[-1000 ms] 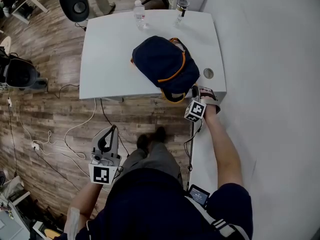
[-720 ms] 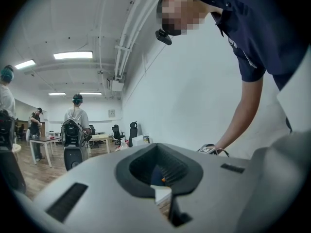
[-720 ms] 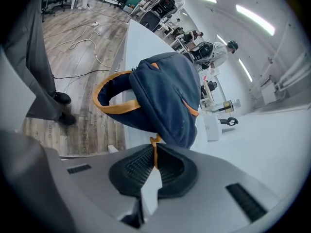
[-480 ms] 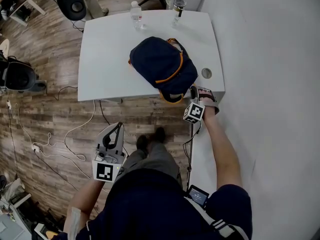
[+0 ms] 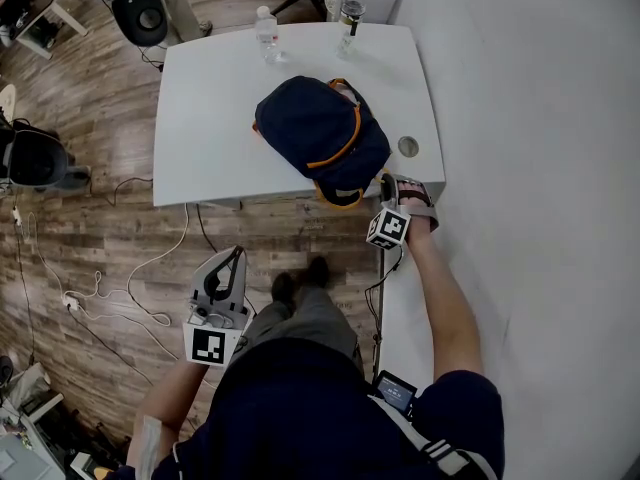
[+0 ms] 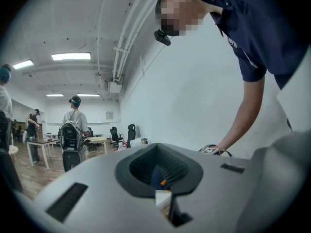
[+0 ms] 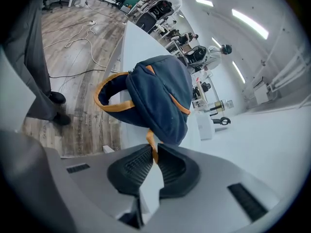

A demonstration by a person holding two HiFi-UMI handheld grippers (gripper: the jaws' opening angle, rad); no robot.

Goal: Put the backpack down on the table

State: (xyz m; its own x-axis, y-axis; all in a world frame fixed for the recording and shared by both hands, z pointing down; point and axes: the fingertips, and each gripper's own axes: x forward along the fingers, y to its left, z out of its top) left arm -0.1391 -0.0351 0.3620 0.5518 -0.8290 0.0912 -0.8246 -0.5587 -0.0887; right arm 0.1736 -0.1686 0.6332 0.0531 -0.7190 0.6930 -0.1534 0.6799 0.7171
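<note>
a wooden floor (image 5: 90, 218) spreads around a white table (image 5: 200, 118). a person (image 5: 300, 408) stands at the table's near edge, right arm stretched toward its near right corner. the dark blue backpack (image 5: 320, 133) with orange trim lies flat on the table, right of the middle. it reaches the near edge, where its orange-edged end hangs just over. at that end the right claw (image 5: 388, 182) points downward. its jaws are just beginning to part, with a thin orange strap (image 7: 152, 148) of the backpack between the pads, which sit close against it. the left claw (image 5: 233, 255) hangs over the floor, apart from the table's near edge. it points level, jaws together with nothing between them. a clear water bottle (image 5: 267, 34) and a glass (image 5: 350, 15) stand at the far edge. a small round hole cover (image 5: 408, 147) sits by the right edge, just beside the backpack.
</note>
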